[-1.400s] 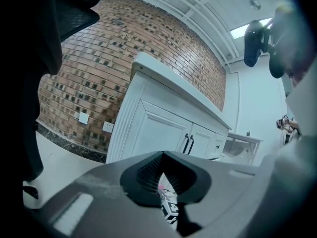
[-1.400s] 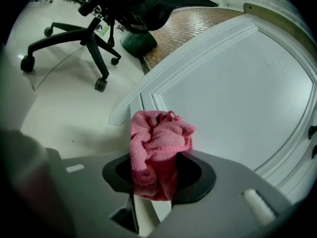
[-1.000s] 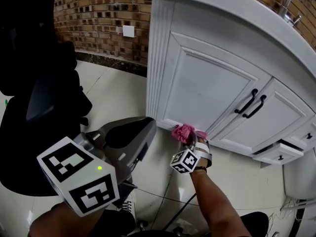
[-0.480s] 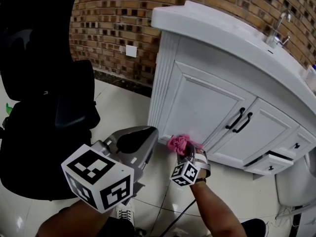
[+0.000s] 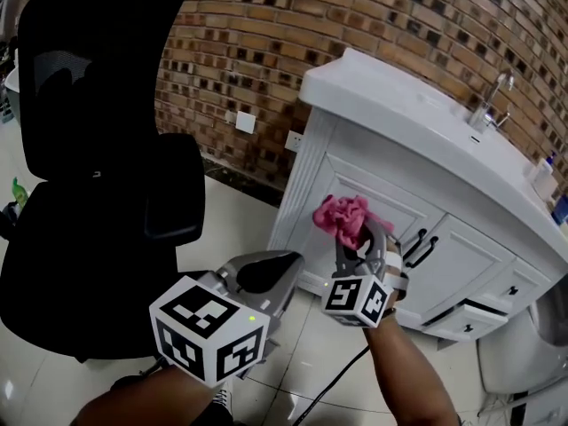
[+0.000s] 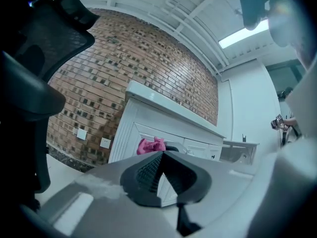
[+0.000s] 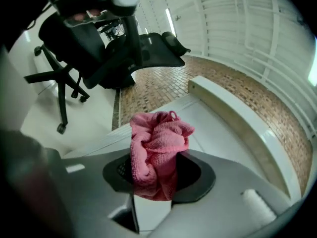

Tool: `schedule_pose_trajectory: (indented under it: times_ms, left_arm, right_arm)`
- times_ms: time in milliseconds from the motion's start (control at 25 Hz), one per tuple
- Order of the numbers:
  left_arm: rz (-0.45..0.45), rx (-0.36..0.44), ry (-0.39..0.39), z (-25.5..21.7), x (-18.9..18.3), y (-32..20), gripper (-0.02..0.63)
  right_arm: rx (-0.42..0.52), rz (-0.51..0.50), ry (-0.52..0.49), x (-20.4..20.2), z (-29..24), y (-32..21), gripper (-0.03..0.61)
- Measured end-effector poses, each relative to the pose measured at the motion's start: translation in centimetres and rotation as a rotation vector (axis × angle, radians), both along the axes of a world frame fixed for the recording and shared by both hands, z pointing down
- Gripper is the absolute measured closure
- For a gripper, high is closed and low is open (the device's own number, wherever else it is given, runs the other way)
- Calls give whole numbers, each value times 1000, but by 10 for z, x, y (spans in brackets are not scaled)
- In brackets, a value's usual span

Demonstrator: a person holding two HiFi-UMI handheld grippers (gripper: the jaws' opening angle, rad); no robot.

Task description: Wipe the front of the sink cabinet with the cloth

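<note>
Pink cloth (image 5: pixel 342 216) is clamped in a bunch between the jaws of the right gripper (image 5: pixel 353 238), with most of it standing out past the tips. It is held before the upper part of the left door of the white sink cabinet (image 5: pixel 311 180), near the cabinet's left corner; contact with the door cannot be judged. The left gripper (image 5: pixel 282 269) is held lower, its jaws brought together with nothing between them. A black office chair (image 5: pixel 98 105) is seen well apart.
</note>
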State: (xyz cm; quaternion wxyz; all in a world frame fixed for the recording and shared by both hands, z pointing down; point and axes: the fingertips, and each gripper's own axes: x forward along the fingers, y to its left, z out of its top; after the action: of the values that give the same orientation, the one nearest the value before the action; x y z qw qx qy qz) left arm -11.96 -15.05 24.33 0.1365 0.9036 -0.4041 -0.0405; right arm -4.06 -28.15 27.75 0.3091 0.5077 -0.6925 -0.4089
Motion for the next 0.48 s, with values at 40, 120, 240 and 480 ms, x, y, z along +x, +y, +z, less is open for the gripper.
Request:
schedule_pose_trajectory:
  times_ms: [40, 120, 240, 480]
  left_arm:
    - [1, 3, 7, -1, 0, 1, 611]
    - [4, 10, 15, -3, 0, 3, 611]
    - [4, 14, 21, -5, 0, 3, 611]
    - [1, 17, 37, -7, -6, 3, 611]
  right_arm:
    - [26, 5, 8, -2, -16, -2, 422]
    - [76, 23, 29, -5, -42, -7, 422]
    - [139, 50, 75, -12, -70, -18, 422]
    - [158, 62, 132, -35, -80, -42, 422]
